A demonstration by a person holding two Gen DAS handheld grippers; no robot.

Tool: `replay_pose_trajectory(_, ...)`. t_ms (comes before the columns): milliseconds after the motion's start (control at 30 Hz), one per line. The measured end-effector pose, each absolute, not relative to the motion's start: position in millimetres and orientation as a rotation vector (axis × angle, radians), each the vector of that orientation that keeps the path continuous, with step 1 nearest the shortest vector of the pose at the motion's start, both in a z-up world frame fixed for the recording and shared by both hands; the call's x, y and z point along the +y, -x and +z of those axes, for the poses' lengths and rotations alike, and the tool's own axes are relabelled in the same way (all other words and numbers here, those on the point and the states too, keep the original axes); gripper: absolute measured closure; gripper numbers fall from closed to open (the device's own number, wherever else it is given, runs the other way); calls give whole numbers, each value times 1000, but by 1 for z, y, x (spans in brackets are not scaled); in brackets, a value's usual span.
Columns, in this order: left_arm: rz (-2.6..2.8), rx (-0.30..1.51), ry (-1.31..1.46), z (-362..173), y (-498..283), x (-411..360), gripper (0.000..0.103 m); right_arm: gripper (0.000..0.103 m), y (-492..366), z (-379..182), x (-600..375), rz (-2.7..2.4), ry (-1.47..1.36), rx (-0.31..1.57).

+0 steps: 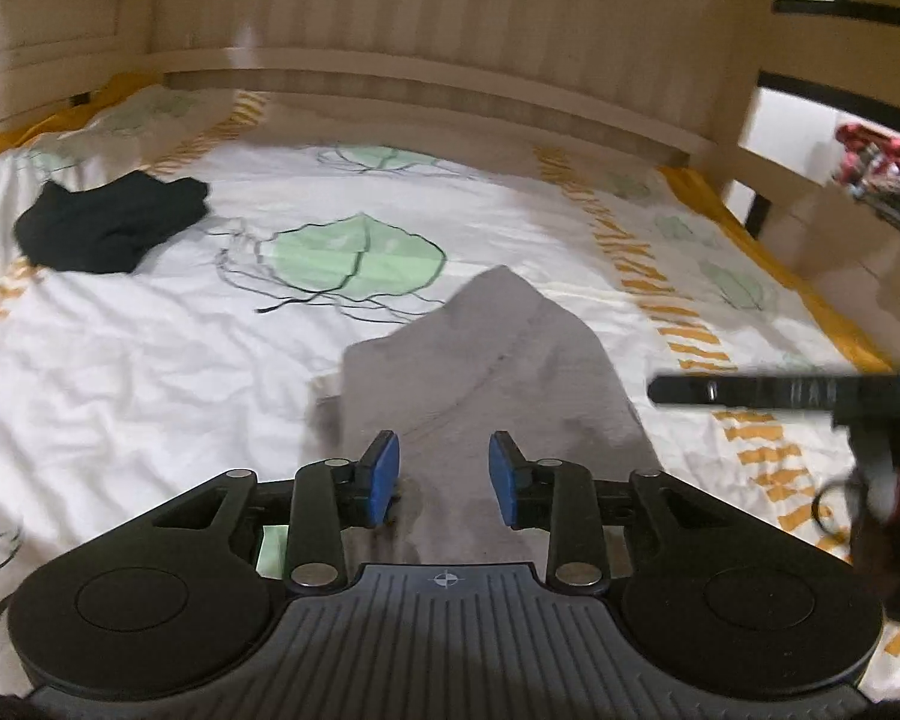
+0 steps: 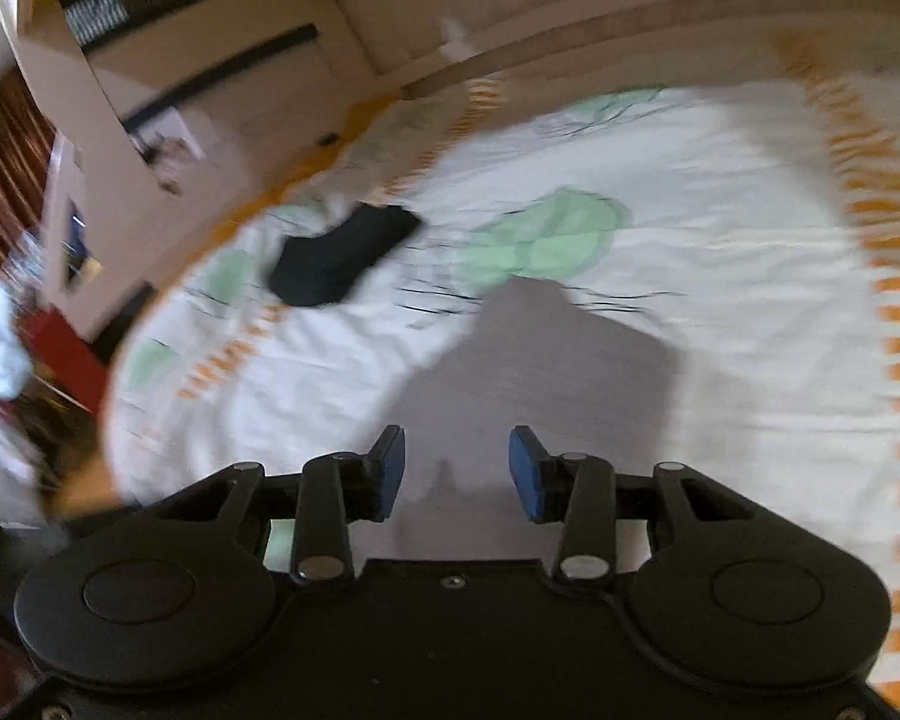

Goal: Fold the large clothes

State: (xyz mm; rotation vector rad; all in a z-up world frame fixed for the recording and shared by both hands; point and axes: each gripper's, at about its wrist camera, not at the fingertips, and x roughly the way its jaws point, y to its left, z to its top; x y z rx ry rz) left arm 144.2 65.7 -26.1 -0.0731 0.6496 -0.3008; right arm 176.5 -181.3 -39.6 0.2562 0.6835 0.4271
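Nearest to each camera, the blue pads stand apart with nothing pinched between them. The left gripper [image 1: 444, 477] hangs spread over the near end of the grey garment [image 1: 486, 372], and the right gripper [image 2: 456, 474] is likewise spread above the same cloth [image 2: 534, 378], so neither holds it; the cloth lies loose on the bed. That probably suits a moment between grasps, both tools free to pick a fresh edge or corner. In the left view a dark bar of the other tool crosses the right edge, which puts the two grippers close beside each other over the garment.

The garment itself looks like soft, matte knit, thick enough to stand in a blunt peak at its far end with a fold line running down it. It narrows away from the grippers; whether that peak is a sleeve or a folded corner I cannot tell, since the right view is smeared by motion.

Under it spreads a white bedsheet [image 1: 150, 396], thin and finely creased, printed with pale green leaves, black line stems and orange dashes.

Further off, well apart to the left, a small black garment [image 1: 111, 228] lies crumpled, seemingly set aside. Beyond stands a ribbed cream headboard [image 1: 450, 30].
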Motion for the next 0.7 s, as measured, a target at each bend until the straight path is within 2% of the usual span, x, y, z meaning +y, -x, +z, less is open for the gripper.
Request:
replay_pose_trajectory(67, -310, 663, 58, -31, -149, 60, 71, 58, -166, -50, -185, 385, -204, 665)
replay_pose_trajectory(133, -308, 677, 46, -37, -157, 57, 71, 69, -156, -62, -186, 384, -186, 670)
replay_pose_trajectory(467, -282, 764, -19, -76, -192, 53, 71, 69, -106, -101, -159, 574, -150, 847)
replay_pose_trajectory(700, -215, 780, 4, -82, -193, 69, 69, 65, -136, -54, -188, 554, -254, 668)
